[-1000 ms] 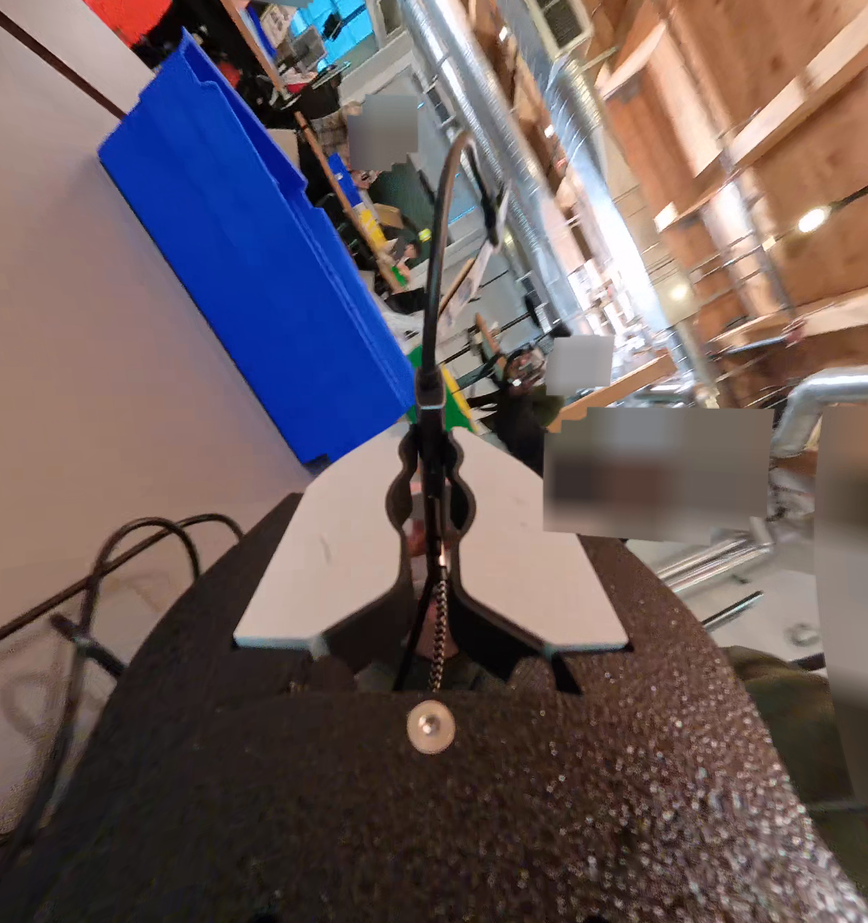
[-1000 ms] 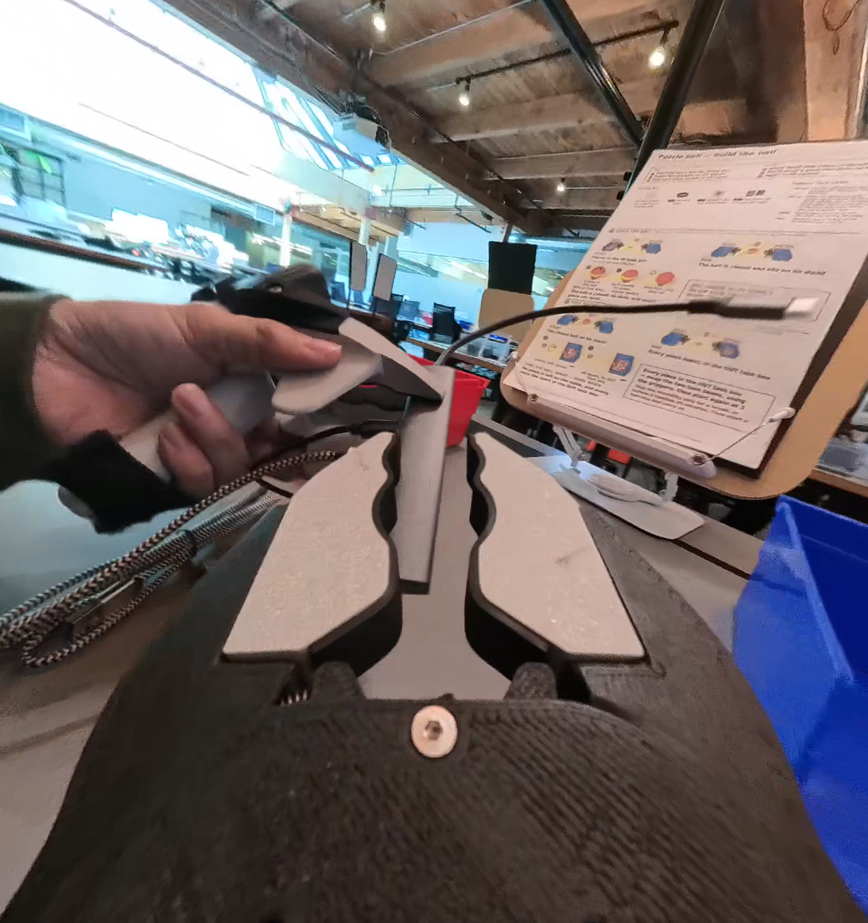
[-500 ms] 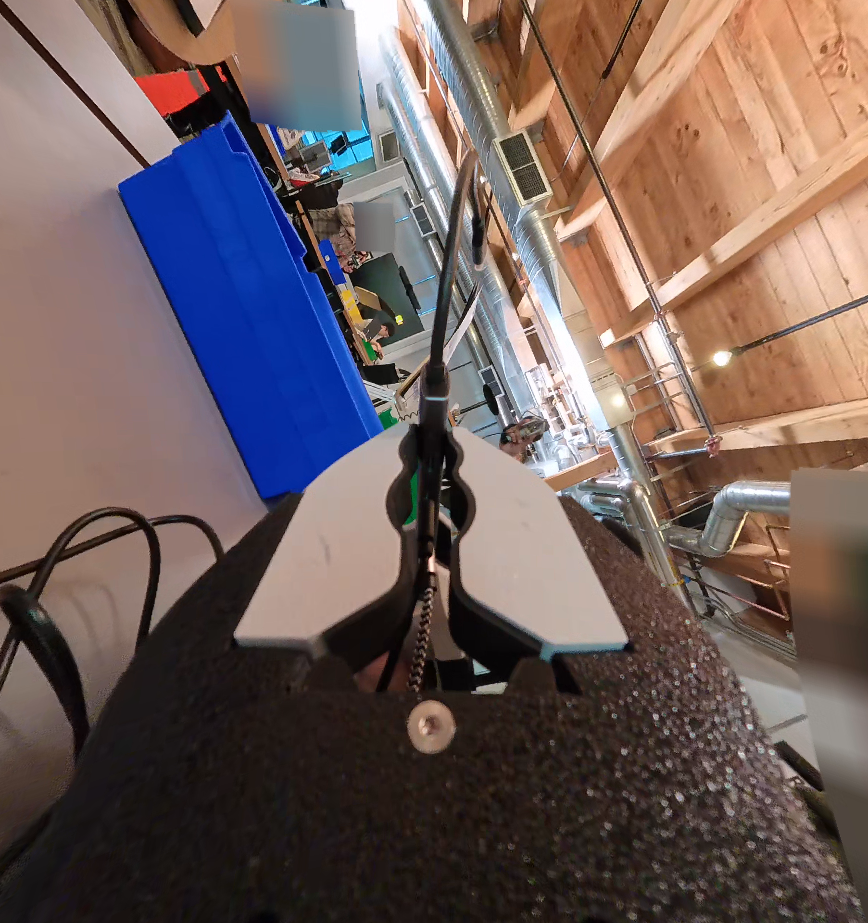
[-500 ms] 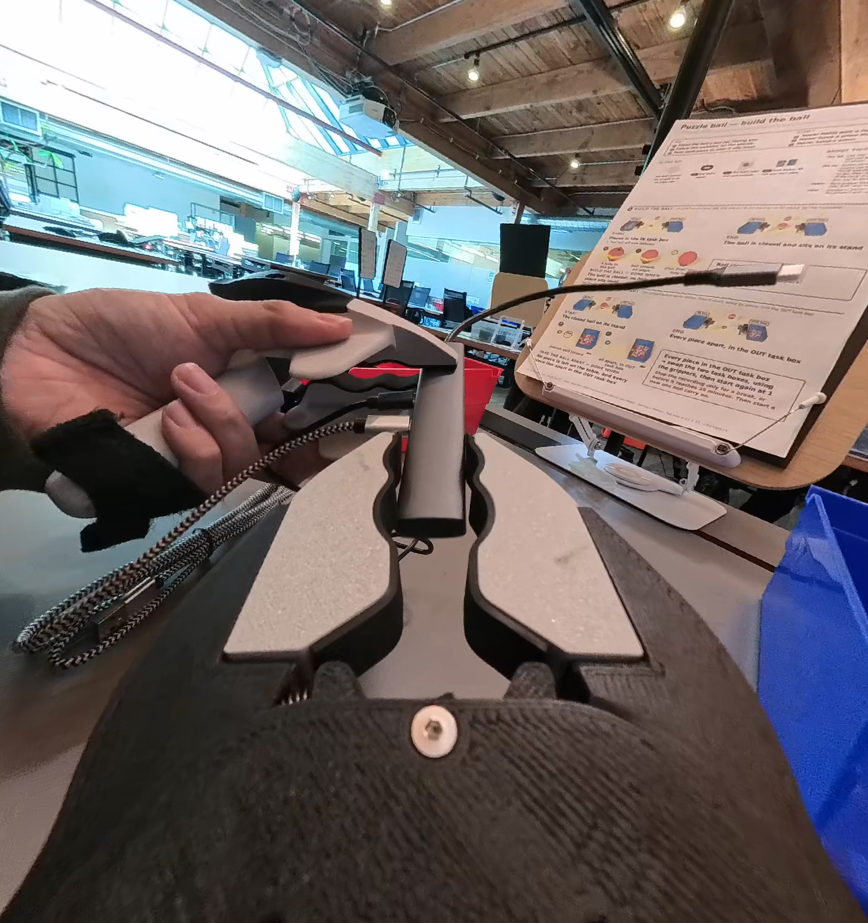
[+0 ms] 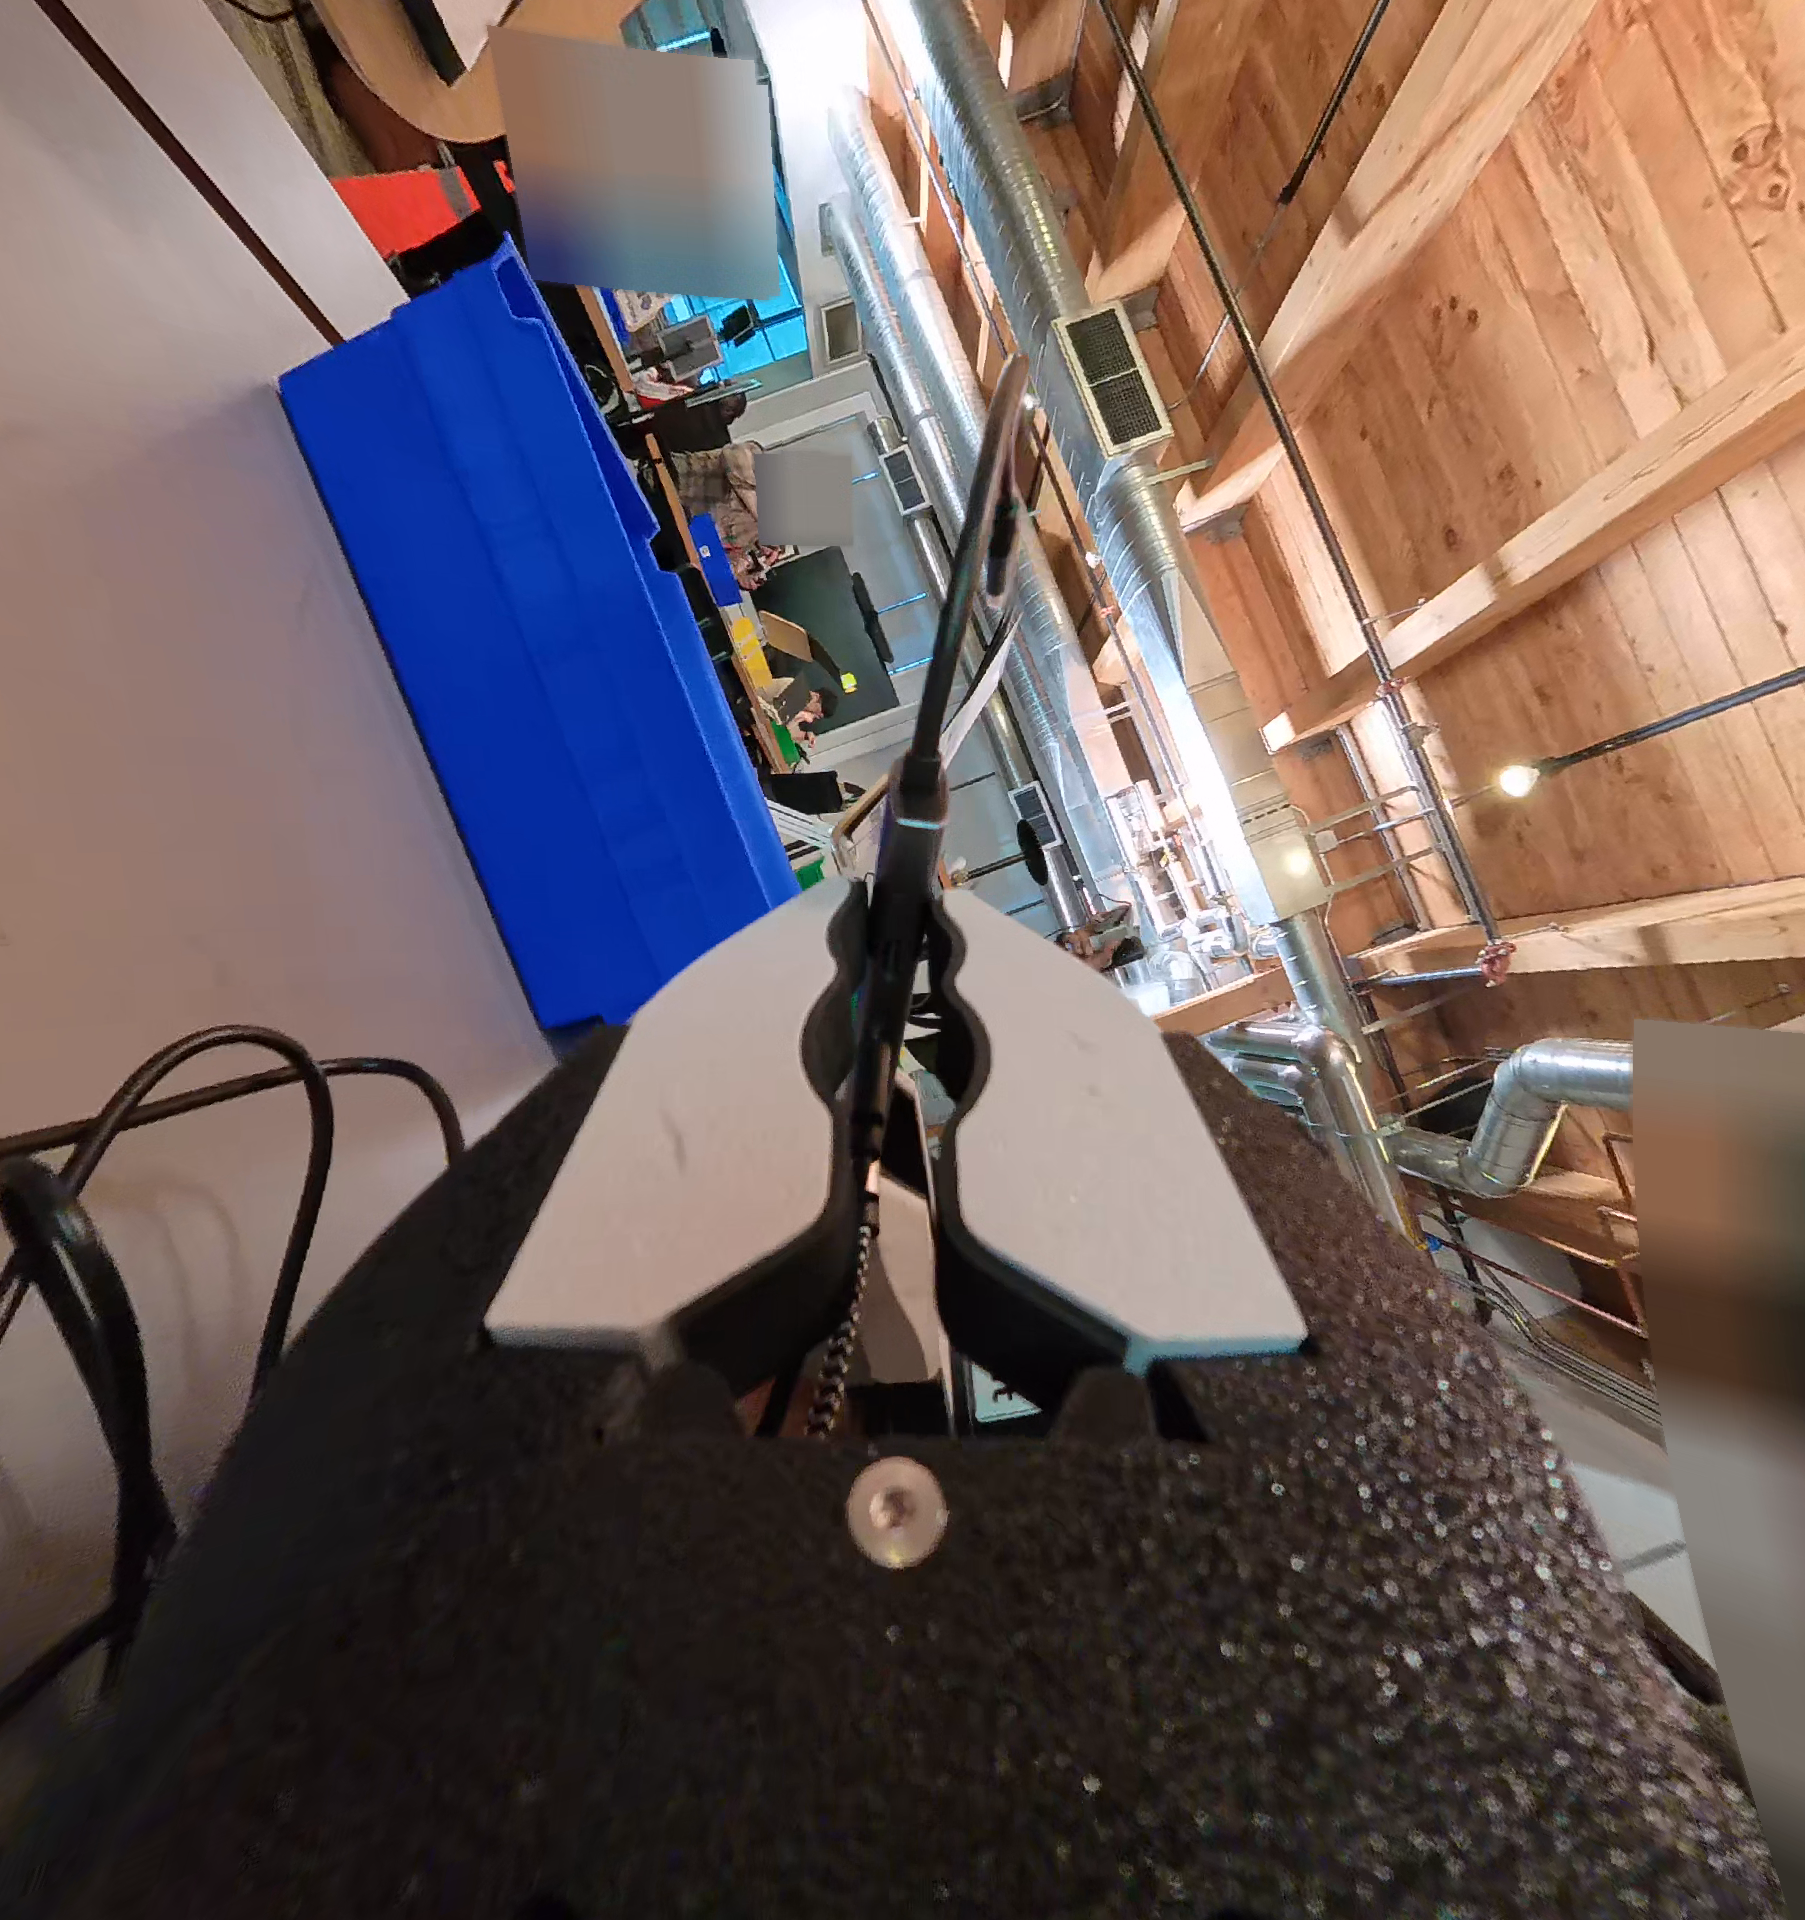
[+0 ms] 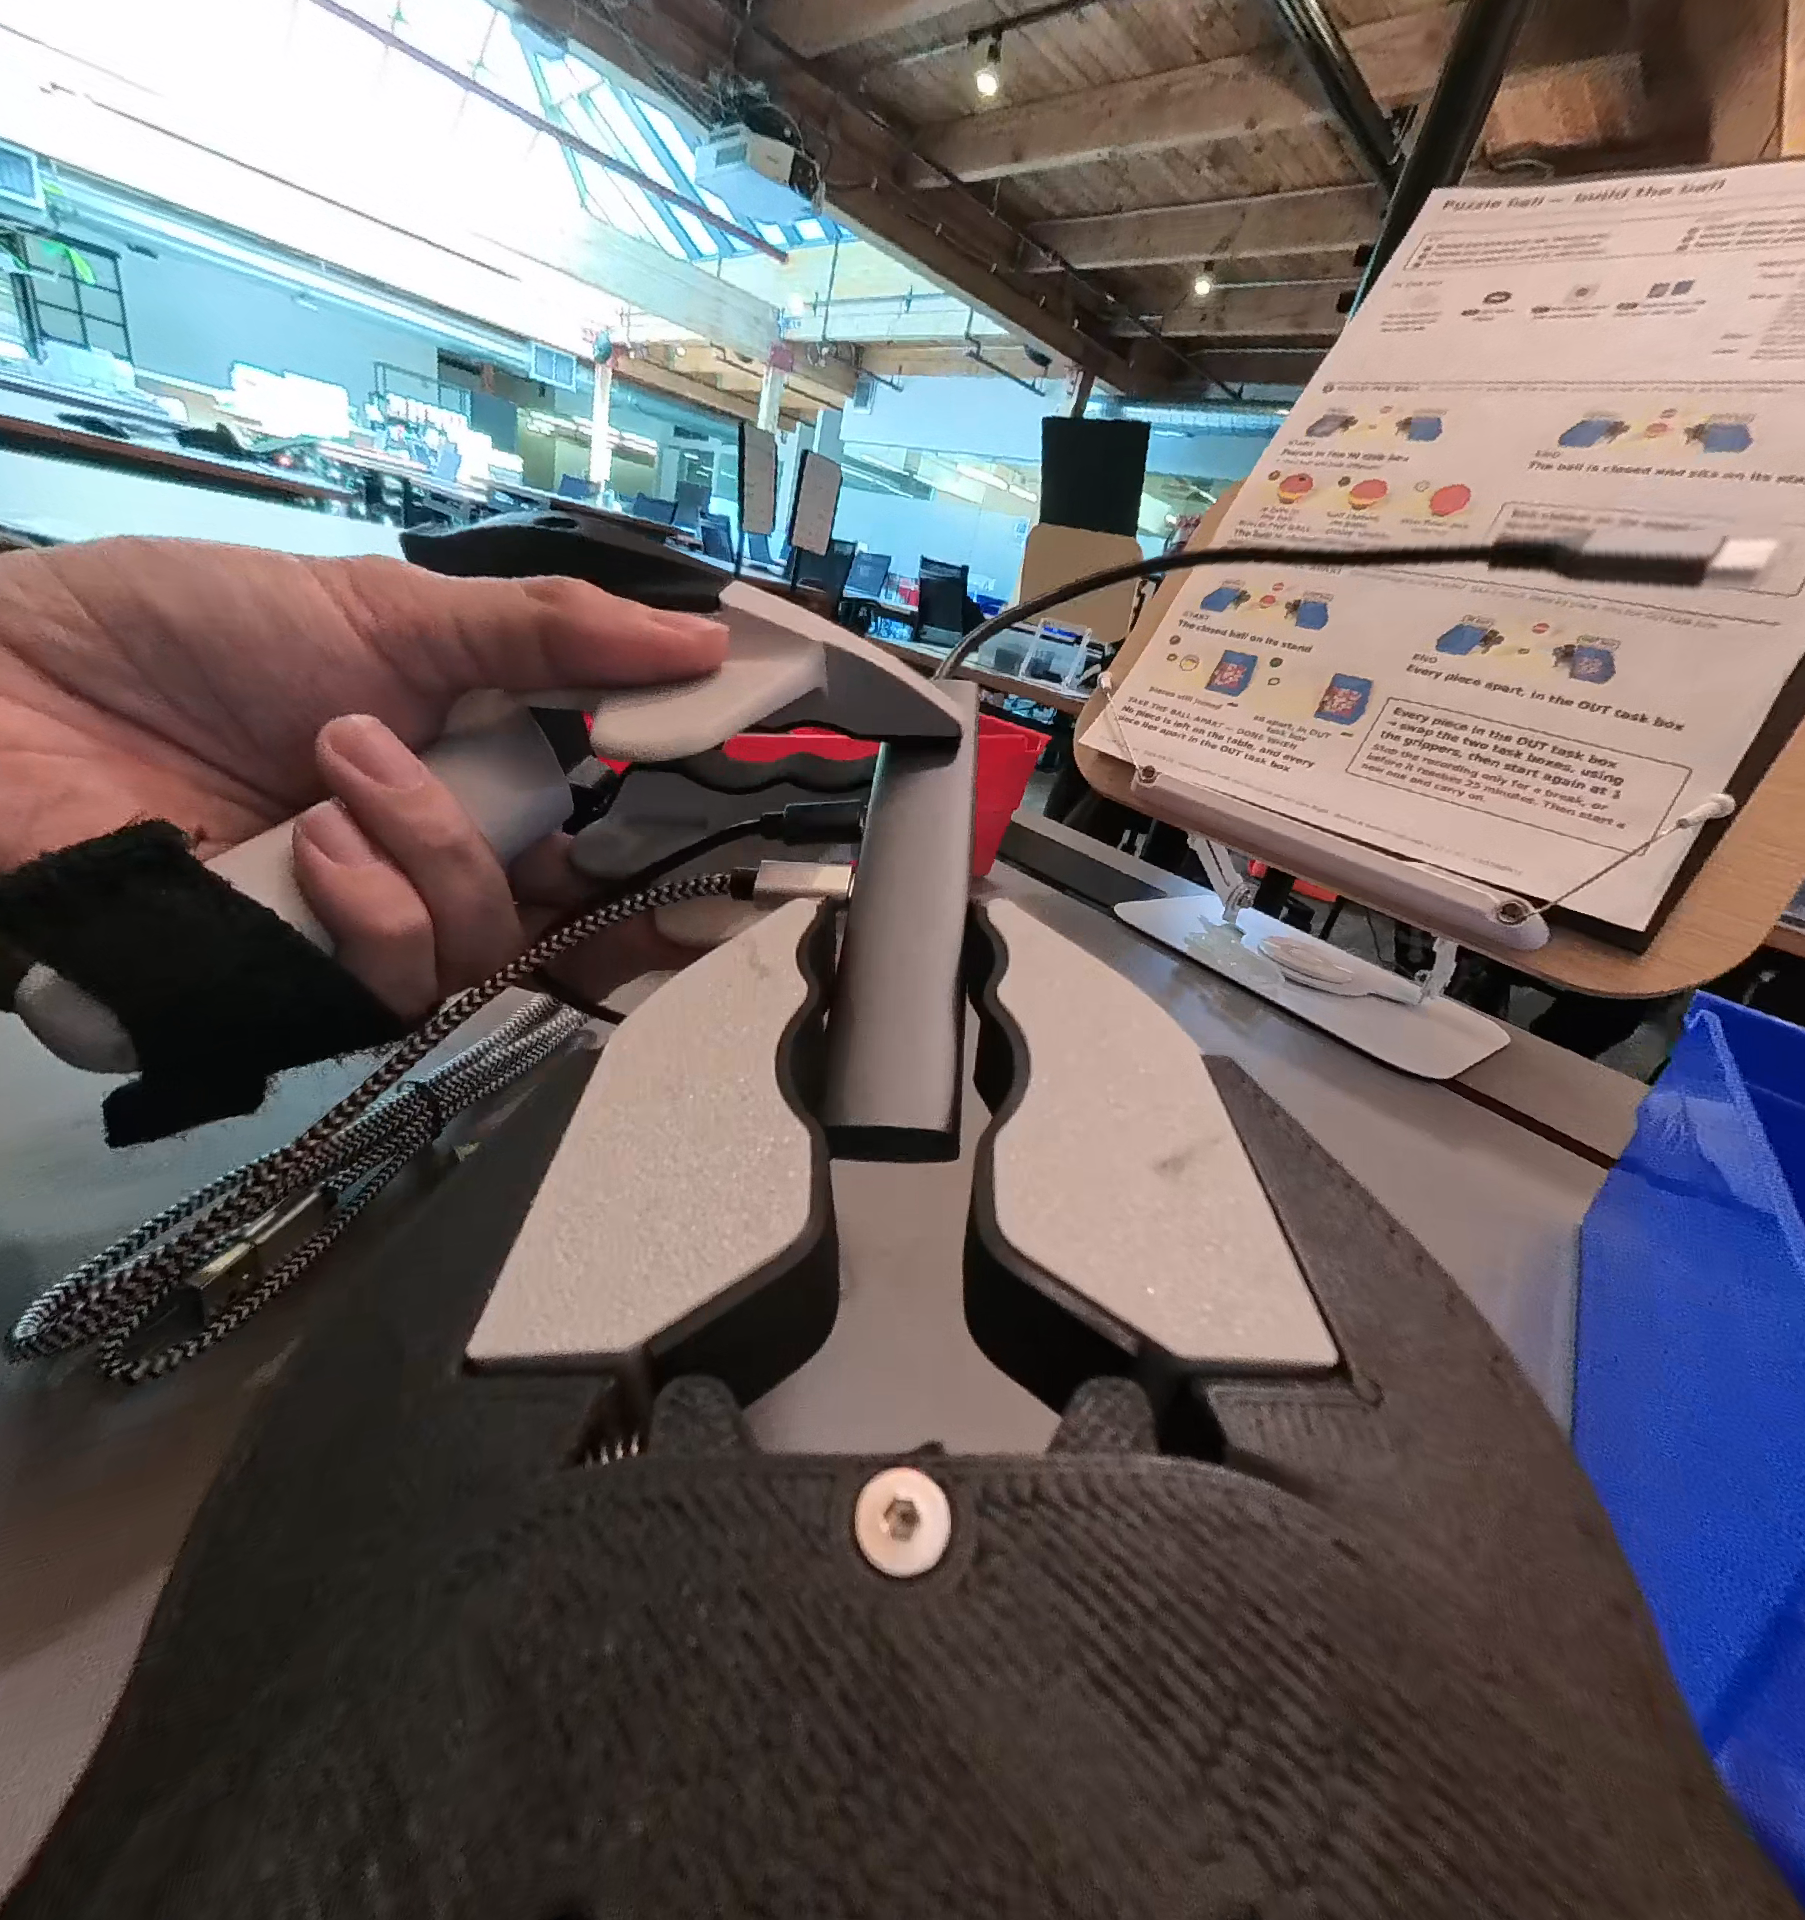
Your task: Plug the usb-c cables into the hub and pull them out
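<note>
My right gripper (image 6: 898, 914) is shut on a flat grey hub (image 6: 893, 1018) and holds it above the table. A braided cable (image 6: 358, 1143) ends in a silver plug (image 6: 799, 881) seated in the hub's left side. My left gripper (image 6: 877, 774), held in a hand, is shut on a black USB-C plug (image 6: 815, 819) just above it; the plug's tip meets the hub's side, depth unclear. The hub's own lead arcs up right to a free plug (image 6: 1646, 561). In the left wrist view, my left gripper (image 5: 898, 914) is closed around the black plug (image 5: 877, 1039).
A blue bin (image 6: 1729, 1351) stands at the right; it also shows in the left wrist view (image 5: 524, 665). An instruction board (image 6: 1500, 623) on a stand and a red cup (image 6: 1007, 769) are behind the hub. Loose black cables (image 5: 150, 1143) loop on the white table (image 5: 98, 727).
The left gripper has stayed closed on the black plug and pressed in against the hub's left side. The hub has tilted slightly in the right gripper. The left wrist view has swung.
</note>
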Available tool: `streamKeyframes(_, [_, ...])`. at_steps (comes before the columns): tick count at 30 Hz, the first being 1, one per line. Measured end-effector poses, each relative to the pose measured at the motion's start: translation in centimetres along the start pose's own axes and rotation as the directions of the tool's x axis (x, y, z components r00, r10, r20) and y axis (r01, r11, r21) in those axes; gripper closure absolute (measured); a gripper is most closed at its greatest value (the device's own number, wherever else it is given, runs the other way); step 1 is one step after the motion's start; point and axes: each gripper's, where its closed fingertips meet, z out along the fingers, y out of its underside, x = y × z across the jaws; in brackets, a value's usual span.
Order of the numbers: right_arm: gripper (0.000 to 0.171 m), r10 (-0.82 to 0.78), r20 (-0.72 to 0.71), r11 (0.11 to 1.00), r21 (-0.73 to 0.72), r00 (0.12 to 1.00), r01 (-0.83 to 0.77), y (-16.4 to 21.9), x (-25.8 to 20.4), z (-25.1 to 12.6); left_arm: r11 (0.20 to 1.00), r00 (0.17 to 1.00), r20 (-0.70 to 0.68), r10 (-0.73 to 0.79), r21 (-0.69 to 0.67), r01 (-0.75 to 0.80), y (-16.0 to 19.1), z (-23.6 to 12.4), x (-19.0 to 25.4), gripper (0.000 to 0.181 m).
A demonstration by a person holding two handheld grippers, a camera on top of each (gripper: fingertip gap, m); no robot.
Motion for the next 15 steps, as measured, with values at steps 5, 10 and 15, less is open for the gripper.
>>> streamKeyframes(5, [0.147,-0.019,-0.011,1.0,0.019,1.0,0.019,-0.24,-0.02,-0.17,1.0,1.0,-0.012,-0.017,0.003,0.017,0.1,0.07,0.22,0.171])
streamKeyframes(10, [0.142,-0.003,-0.014,0.999,0.033,1.0,0.003,-0.39,0.22,-0.28,1.0,1.0,-0.015,-0.016,-0.002,0.016,0.16,0.09,0.39,0.171])
streamKeyframes(15, [0.14,-0.02,-0.004,0.999,0.026,1.0,0.02,-0.3,-0.05,-0.22,1.0,1.0,-0.011,-0.014,0.003,0.014,-0.13,-0.09,0.43,0.172])
